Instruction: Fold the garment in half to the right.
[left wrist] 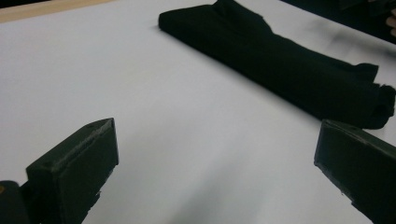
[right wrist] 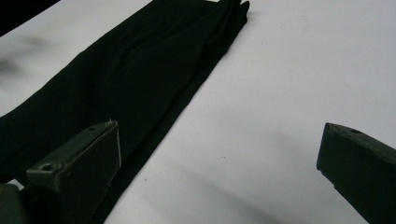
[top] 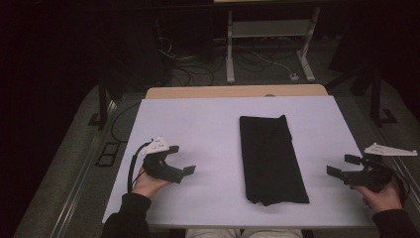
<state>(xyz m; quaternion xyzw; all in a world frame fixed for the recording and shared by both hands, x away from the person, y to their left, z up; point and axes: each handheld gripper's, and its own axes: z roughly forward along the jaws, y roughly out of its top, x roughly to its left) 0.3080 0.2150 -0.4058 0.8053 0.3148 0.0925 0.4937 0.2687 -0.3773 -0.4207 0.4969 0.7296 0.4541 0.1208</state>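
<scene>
So the main thing here is a black cloth (top: 271, 158) folded into a long narrow strip, lying flat on the white bench (top: 208, 129), a bit right of the middle of the high view. It runs from the upper centre of the frame down toward the lower centre, widening slightly at the near end. The far end looks pretty tidy, with one little corner poking up at its upper right. The near end is messier: the edge is uneven and you can see the layers don't line up. Fabric is matte, deep black, soft folds running lengthwise, no pattern I can make out.

In the left gripper view the cloth (left wrist: 280, 70) stretches from the upper middle to the right edge, and its ragged end sits at the right, just above the right jaw. In the right gripper view the cloth (right wrist: 116, 84) fills the upper left, with its long edge running diagonally down to the left jaw.

The left hand-held gripper (top: 181, 159) sits in the lower left of the high view, jaws spread wide, nothing between them, well apart from the cloth. The right hand-held gripper (top: 343, 166) is at the lower right, also released with jaws apart, near the cloth's near end but not touching it.
</scene>
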